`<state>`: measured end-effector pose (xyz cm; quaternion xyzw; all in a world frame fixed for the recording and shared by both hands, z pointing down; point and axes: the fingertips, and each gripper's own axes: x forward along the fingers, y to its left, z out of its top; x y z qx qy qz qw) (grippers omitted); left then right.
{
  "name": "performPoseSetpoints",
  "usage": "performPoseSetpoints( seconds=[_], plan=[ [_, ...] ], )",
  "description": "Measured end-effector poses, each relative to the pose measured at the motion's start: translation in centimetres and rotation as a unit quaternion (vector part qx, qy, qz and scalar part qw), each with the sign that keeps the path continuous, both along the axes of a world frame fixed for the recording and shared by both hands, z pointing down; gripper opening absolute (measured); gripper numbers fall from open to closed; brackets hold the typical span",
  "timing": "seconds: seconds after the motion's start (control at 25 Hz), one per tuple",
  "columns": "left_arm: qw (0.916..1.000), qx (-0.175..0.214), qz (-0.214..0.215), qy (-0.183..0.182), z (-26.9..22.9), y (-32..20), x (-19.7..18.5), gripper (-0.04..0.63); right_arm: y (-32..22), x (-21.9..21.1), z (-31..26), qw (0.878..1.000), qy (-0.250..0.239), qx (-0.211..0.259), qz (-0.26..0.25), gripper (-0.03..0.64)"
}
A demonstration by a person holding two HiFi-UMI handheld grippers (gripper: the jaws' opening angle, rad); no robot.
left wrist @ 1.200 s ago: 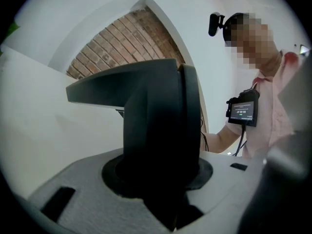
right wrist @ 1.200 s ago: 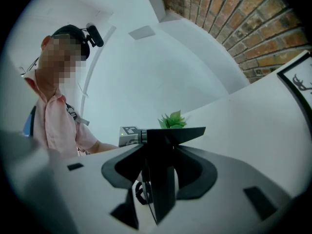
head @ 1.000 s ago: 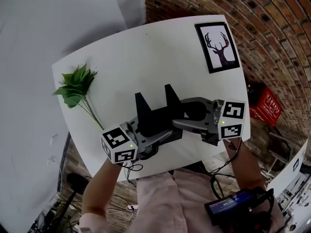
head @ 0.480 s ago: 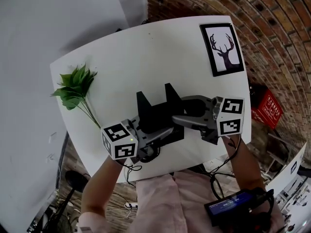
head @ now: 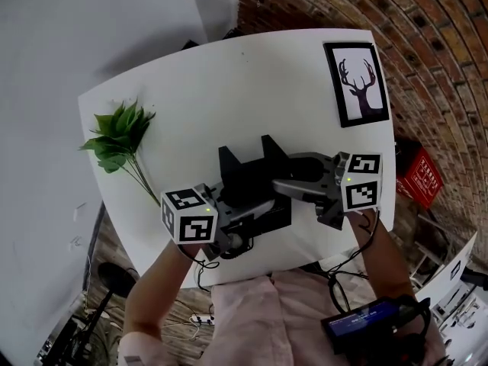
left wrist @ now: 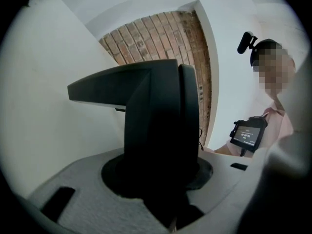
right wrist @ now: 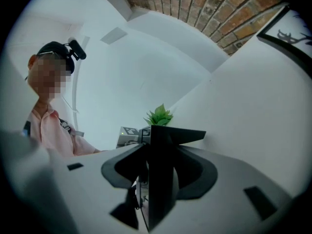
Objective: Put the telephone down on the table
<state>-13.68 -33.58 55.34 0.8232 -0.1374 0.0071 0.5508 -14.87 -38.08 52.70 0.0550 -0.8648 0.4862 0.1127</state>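
Note:
A black telephone (head: 252, 180) with two upright prongs hangs just over the white table (head: 229, 82), near its front edge. My left gripper (head: 245, 210) comes in from the lower left and is shut on the phone's near left side. My right gripper (head: 288, 183) comes in from the right, also shut on the phone. In the left gripper view the black body (left wrist: 156, 130) fills the space between the grey jaws. The right gripper view shows a thin black edge of the phone (right wrist: 161, 174) clamped between the jaws. The phone's underside is hidden.
A green leafy sprig (head: 122, 134) lies at the table's left side. A framed deer picture (head: 362, 82) lies at the far right corner. Beyond the right edge are a brick wall (head: 427, 36) and a red crate (head: 419, 178). The front table edge is just below the grippers.
Both grippers and the phone have sunk a little toward the table's front edge. The left gripper has rolled, so its marker cube shows more of its top face.

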Motion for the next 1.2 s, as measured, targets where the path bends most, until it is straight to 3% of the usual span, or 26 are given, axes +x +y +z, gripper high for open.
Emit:
performPoseSetpoints(
  seconds=[0.44, 0.64, 0.88, 1.08, 1.2],
  plan=[
    [0.9995, -0.023, -0.017, -0.013, 0.4, -0.3, -0.1, 0.177, -0.2, 0.0, 0.5, 1.000, -0.016, -0.015, 0.003, 0.192],
    [0.9994, 0.004, -0.027, -0.023, -0.3, -0.1, 0.1, 0.323, -0.2, -0.2, 0.4, 1.000, -0.020, -0.011, 0.000, 0.186],
    [0.9914, 0.011, -0.078, -0.105, 0.8, -0.5, -1.0, 0.357, 0.1, -0.6, 0.4, 1.000, -0.022, -0.005, -0.007, 0.181],
    [0.9730, 0.033, -0.091, -0.209, 1.4, 0.2, -3.5, 0.407, 0.6, -1.0, -0.4, 1.000, -0.024, -0.002, -0.014, 0.178],
    [0.9700, 0.029, -0.100, -0.220, 1.7, 0.5, -4.7, 0.420, 0.3, -0.8, 0.0, 1.000, -0.022, -0.003, -0.012, 0.179]
  ],
)
